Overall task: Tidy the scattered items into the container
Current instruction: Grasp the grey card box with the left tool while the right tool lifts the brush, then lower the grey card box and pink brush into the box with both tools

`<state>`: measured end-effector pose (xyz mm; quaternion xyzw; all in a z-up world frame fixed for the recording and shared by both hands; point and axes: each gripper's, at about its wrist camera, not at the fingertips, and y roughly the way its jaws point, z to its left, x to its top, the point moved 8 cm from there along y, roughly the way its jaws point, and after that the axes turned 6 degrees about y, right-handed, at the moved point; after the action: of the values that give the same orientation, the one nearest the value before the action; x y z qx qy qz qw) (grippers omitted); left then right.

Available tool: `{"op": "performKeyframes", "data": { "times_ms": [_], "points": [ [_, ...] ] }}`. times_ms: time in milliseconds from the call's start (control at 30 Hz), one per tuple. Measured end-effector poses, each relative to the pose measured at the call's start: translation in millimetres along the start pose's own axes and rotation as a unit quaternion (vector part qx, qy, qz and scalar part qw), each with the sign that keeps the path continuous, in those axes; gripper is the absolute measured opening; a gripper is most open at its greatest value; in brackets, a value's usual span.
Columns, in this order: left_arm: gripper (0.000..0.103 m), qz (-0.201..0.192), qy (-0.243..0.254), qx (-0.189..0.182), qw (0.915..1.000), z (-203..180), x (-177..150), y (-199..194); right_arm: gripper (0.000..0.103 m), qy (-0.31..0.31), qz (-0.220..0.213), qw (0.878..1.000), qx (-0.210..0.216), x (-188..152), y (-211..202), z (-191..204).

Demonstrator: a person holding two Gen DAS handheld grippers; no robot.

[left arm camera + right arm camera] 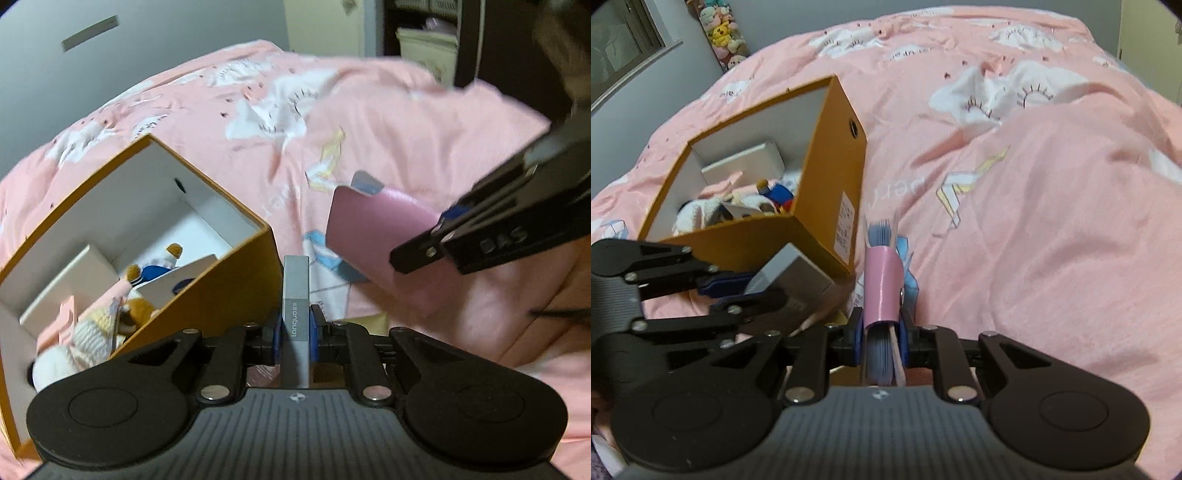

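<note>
Right claw: blue pads clamped on a pink-covered notebook with blue page edges, held edge-on. Left claw, at lower left: closed on a flat grey rectangular box. Open orange cardboard box with white interior: on the pink cloud-print bedspread, holding plush toys and a white box. Paper label on its side.

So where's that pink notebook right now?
The pink notebook is clamped in the right gripper, above the pink bedspread, just right of the orange box.
</note>
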<state>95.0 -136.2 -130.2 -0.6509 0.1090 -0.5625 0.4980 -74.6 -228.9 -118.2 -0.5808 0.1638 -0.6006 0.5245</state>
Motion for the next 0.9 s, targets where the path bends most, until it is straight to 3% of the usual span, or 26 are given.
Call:
{"op": "performKeyframes", "data": {
  "times_ms": [200,367,467,633,733,900],
  "points": [
    [0.017,-0.056,-0.102,-0.044,0.9922,25.4,15.8,-52.1,0.020,-0.005,-0.034,0.999,0.024,21.0,-26.7,16.3],
    [0.017,-0.115,-0.156,-0.037,0.9803,62.1,36.7,-90.7,0.020,-0.021,-0.075,0.996,0.053,47.7,-52.2,39.2],
    [0.017,-0.142,-0.178,-0.009,0.9735,91.8,52.7,-97.6,0.020,-0.034,-0.096,0.992,0.070,68.3,-59.9,55.3],
    [0.017,-0.170,-0.242,0.025,0.9549,135.3,69.2,-86.6,0.020,-0.019,-0.113,0.989,0.092,102.7,-46.3,79.5],
    [0.017,-0.180,-0.276,0.034,0.9435,151.0,70.9,-68.6,0.020,-0.004,-0.108,0.991,0.085,115.6,-21.0,88.6],
    [0.017,-0.147,-0.309,0.031,0.9390,159.4,53.1,-21.4,0.020,-0.003,-0.076,0.996,0.051,113.8,24.7,97.7]
  ]
}}
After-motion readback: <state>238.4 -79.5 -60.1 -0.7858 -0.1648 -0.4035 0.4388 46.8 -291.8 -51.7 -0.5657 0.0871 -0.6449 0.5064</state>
